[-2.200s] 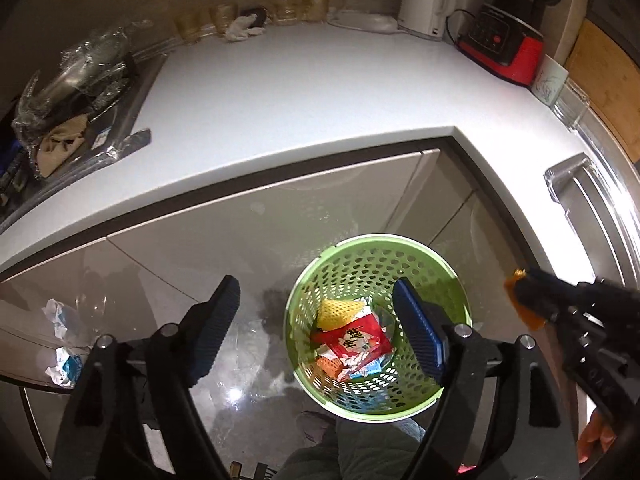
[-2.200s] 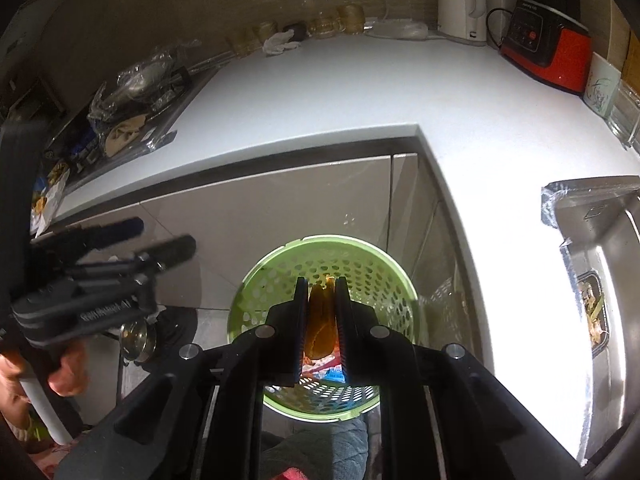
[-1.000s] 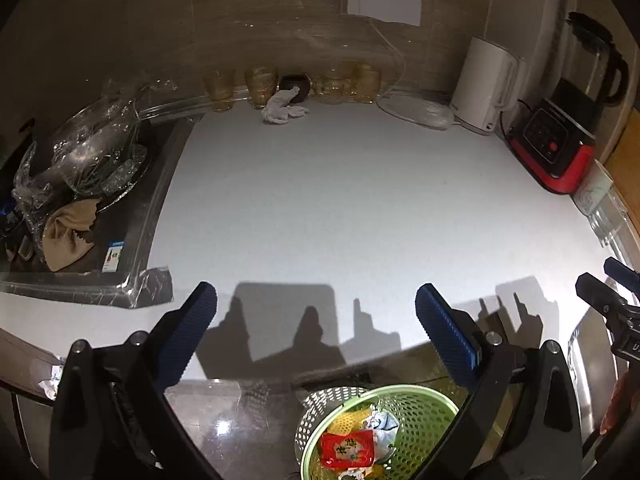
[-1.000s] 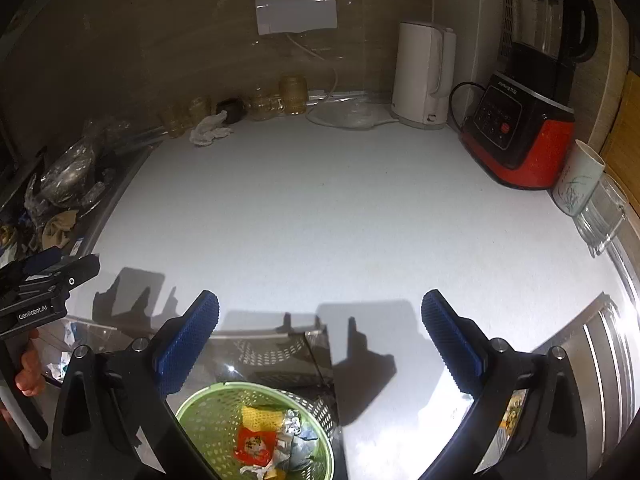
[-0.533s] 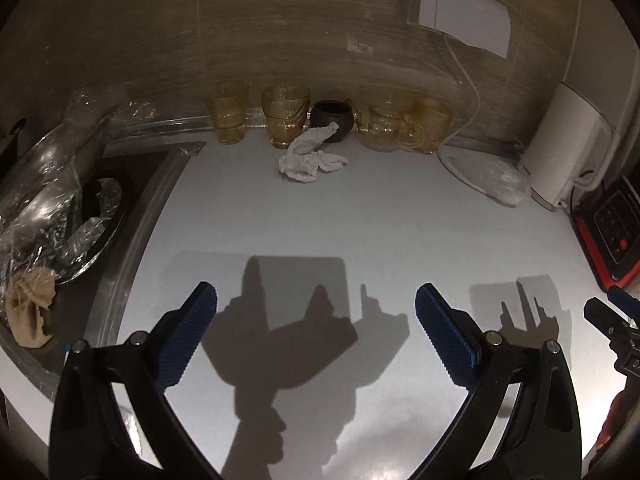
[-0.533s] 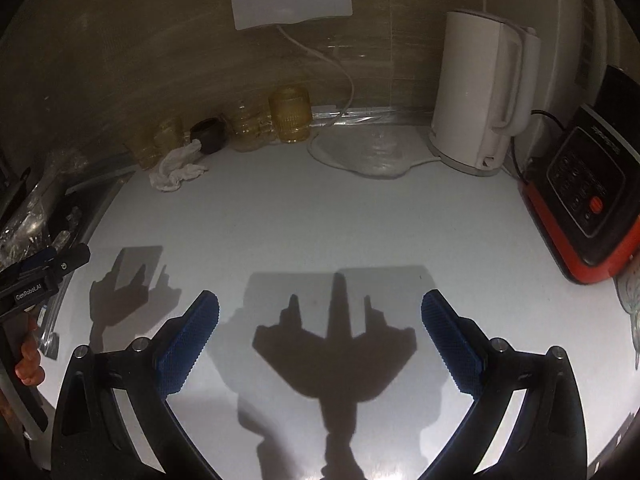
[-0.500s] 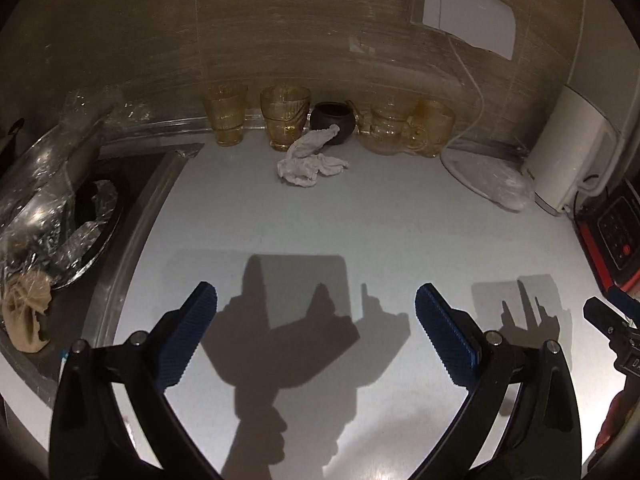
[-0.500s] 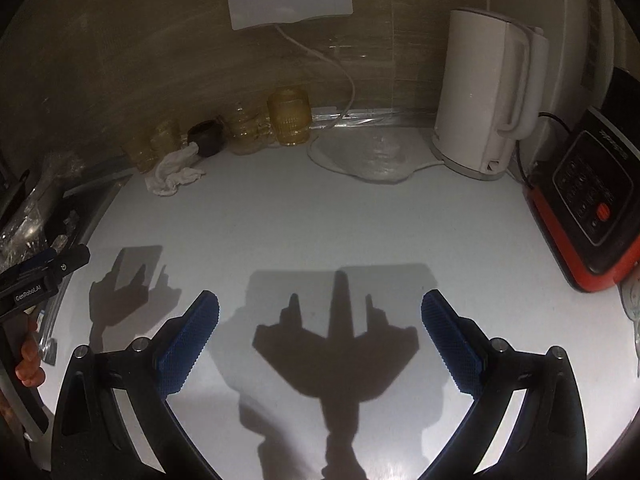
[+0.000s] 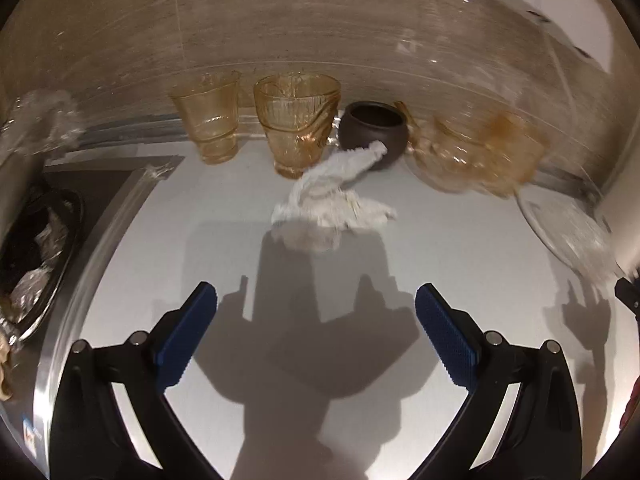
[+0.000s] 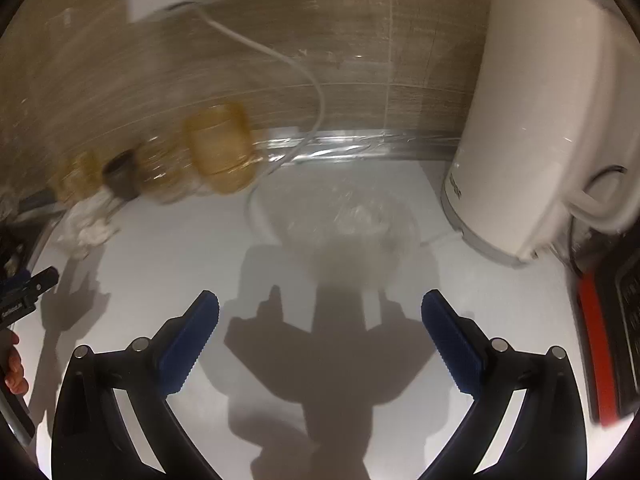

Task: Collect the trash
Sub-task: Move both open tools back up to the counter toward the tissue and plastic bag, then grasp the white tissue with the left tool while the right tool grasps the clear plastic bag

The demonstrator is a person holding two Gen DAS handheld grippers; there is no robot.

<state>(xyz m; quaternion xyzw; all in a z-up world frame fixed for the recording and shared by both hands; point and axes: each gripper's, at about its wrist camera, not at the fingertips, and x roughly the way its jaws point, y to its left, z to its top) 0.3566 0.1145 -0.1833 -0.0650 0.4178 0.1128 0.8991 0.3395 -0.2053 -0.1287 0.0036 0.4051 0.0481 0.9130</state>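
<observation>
Crumpled tissue (image 9: 332,196) lay on the counter (image 9: 460,264), its long tail pointing up-right onto the dark pot (image 9: 374,128). Left gripper (image 9: 316,320) and right gripper (image 10: 320,324) gaped wide, both empty.

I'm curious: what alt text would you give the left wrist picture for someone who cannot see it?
The open left gripper hovers over a white counter, pointed at a crumpled white tissue lying ahead of it. Behind the tissue, amber glasses and a small dark pot line a brown wall; the tissue's tip reaches the pot.
</observation>
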